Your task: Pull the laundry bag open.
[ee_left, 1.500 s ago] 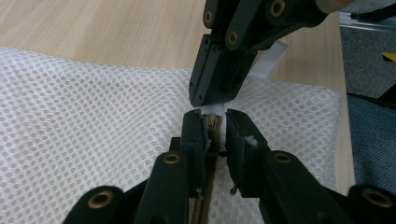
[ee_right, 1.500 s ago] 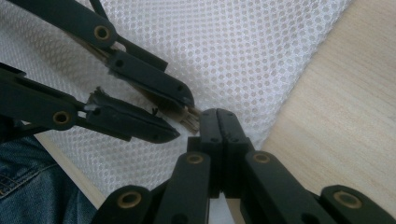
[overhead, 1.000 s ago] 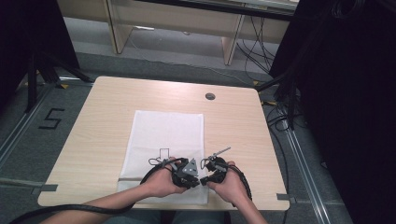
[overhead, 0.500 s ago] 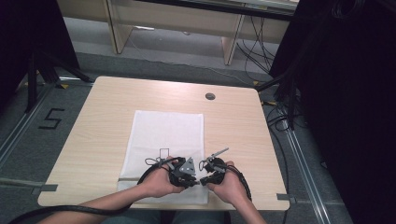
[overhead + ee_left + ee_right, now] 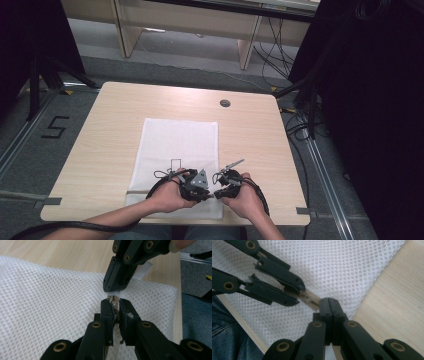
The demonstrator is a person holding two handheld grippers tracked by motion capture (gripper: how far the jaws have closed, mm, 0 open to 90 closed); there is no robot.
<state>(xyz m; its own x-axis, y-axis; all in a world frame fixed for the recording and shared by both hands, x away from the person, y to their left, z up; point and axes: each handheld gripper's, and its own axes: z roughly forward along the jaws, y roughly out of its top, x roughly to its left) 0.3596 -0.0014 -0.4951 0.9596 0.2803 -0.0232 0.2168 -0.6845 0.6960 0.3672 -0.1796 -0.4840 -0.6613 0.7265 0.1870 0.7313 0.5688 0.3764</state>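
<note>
A white mesh bag (image 5: 180, 140) lies flat on the wooden table (image 5: 115, 115). Both grippers meet tip to tip over its near right corner. My left gripper (image 5: 205, 189) (image 5: 113, 302) is shut on one end of a thin tan strip (image 5: 114, 299) (image 5: 310, 298) at the bag's edge. Facing it, my right gripper (image 5: 220, 186) (image 5: 329, 301) is shut on the strip's other end. The left gripper view has the right gripper (image 5: 113, 290) coming down from the top. In the right gripper view the left gripper (image 5: 298, 293) enters from the upper left. What the strip is I cannot tell.
A small black rectangle outline (image 5: 175, 163) marks the bag just beyond the hands. A round cable hole (image 5: 225, 103) sits at the table's far side. The table's front edge (image 5: 100, 216) runs close under the forearms. Shelving and cables stand on the floor beyond.
</note>
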